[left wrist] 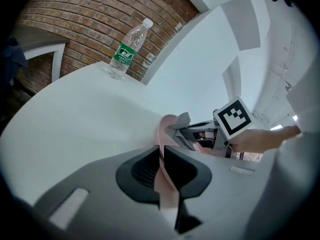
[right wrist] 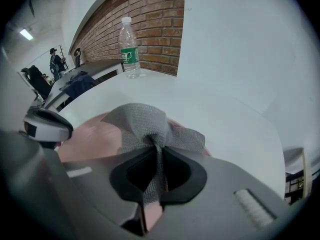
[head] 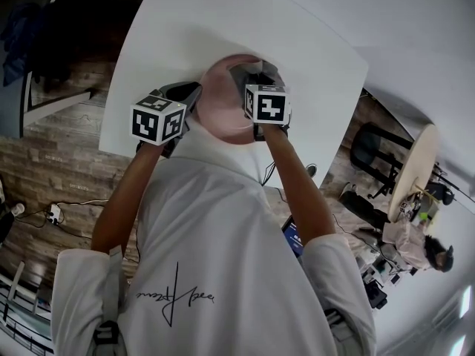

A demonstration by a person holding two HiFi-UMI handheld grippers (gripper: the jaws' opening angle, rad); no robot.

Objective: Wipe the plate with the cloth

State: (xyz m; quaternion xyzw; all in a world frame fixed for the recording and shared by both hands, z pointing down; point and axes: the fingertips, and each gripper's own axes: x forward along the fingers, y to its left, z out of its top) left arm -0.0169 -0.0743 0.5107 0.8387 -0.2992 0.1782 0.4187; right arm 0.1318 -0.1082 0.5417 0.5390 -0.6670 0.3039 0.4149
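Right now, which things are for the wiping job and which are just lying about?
For the job:
pink plate, in the left claw
grey cloth, in the right claw

Lying about:
water bottle

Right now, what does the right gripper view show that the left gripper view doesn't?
Only the right gripper view: the grey cloth pinched in the right gripper and bunched over the face of the plate; people far off at the left edge.
Only the left gripper view: the plate's rim seen edge-on, clamped in the left gripper, and the right gripper's marker cube.
Both: the pink plate, the bottle, the white table and the brick wall.
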